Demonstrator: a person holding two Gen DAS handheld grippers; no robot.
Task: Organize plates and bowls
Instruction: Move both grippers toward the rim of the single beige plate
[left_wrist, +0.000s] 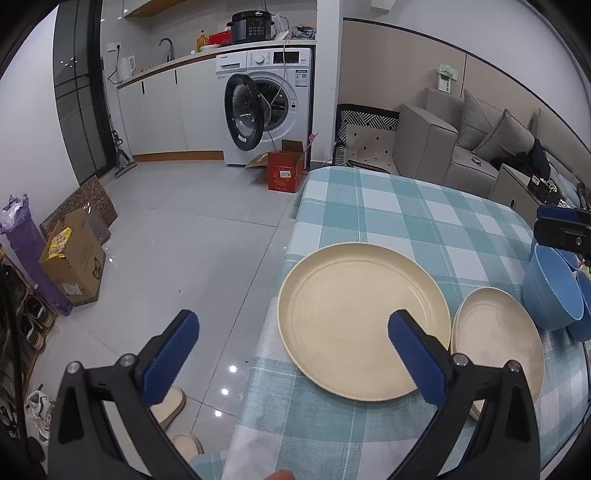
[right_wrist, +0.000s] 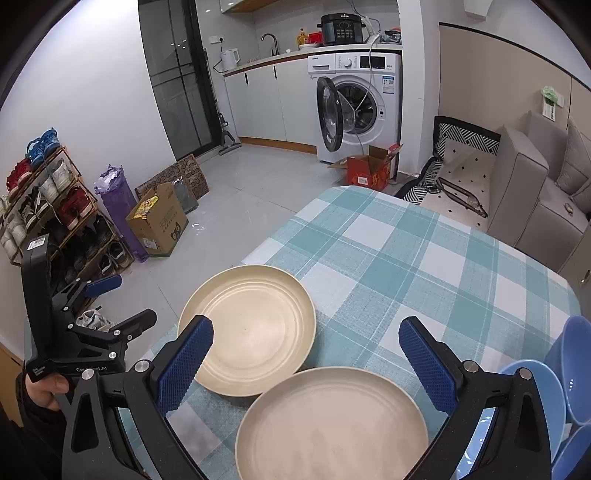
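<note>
Two cream plates lie side by side on the checked tablecloth. In the left wrist view the larger plate sits near the table's left edge, with the second plate touching it on the right. Blue bowls stand at the far right. My left gripper is open and empty, hovering over the table's left edge, its right finger above the large plate. In the right wrist view my right gripper is open and empty above the near plate; the far plate lies beyond. Blue bowls sit at right.
The table has a teal checked cloth and drops to a tiled floor on the left. A cardboard box, a shoe rack, a washing machine and a grey sofa surround it. The left gripper body shows at left.
</note>
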